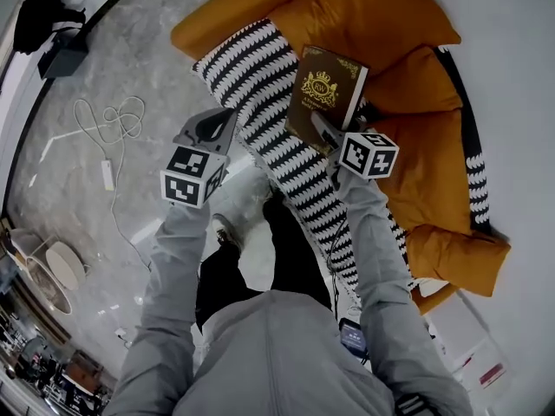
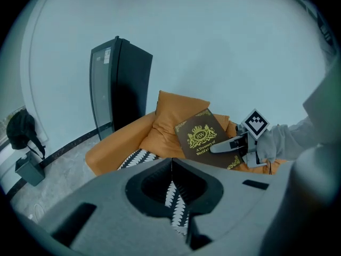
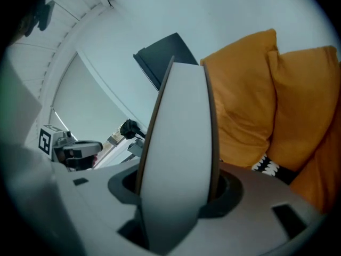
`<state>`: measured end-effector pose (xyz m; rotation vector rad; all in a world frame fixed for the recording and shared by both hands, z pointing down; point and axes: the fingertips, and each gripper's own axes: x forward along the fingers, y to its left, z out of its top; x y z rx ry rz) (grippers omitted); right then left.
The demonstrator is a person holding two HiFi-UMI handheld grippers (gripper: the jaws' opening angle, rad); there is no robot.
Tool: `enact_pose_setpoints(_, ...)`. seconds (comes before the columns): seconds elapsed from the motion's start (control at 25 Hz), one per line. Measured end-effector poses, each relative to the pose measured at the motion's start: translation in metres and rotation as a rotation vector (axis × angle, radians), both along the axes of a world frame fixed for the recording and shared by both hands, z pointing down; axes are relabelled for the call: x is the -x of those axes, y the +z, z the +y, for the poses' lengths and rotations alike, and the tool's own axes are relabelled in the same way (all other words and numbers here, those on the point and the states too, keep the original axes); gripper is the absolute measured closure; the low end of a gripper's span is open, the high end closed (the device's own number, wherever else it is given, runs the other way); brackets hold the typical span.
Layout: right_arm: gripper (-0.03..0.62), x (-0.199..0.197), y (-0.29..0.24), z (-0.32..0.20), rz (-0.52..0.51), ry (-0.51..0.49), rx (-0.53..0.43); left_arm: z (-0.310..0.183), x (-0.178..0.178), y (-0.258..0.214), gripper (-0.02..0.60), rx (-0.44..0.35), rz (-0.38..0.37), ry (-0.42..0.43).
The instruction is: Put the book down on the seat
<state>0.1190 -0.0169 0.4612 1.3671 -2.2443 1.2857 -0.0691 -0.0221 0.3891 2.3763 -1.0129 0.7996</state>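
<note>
A brown book (image 1: 328,89) with a gold crest stands between the jaws of my right gripper (image 1: 323,130), which is shut on its lower edge. The book hangs tilted in the air above the sofa's black-and-white zigzag seat (image 1: 260,85) and touches nothing else. In the right gripper view its white page edge (image 3: 178,137) rises straight out of the jaws. The left gripper view shows the book (image 2: 202,137) and the right gripper (image 2: 229,144) in front of the orange cushions. My left gripper (image 1: 206,133) hovers left of the seat, shut and holding nothing.
Orange back cushions (image 1: 373,16) line the sofa behind the seat. A tall black cabinet (image 2: 117,84) stands at the sofa's end. On the marble floor lie a white cable (image 1: 108,124), a power strip (image 1: 107,174) and a black bag (image 1: 43,16). Papers (image 1: 473,354) lie lower right.
</note>
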Motion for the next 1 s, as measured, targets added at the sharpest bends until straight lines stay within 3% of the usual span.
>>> enact_pose_setpoints(0.28,0.347,0.043,0.093,-0.022,-0.009,-0.025,0.111,-0.013,0.038,0.067,0.557,0.053,0.015,-0.059)
enact_pose_setpoints(0.48,0.347,0.047,0.137,-0.027,-0.015,-0.051,0.164,-0.014,0.035,0.096,0.557,0.07,0.019,-0.077)
enact_pose_setpoints(1.0,0.347,0.047,0.177,-0.027,-0.073,-0.024,0.256,-0.008,0.017,0.113,0.557,0.098,0.029,-0.097)
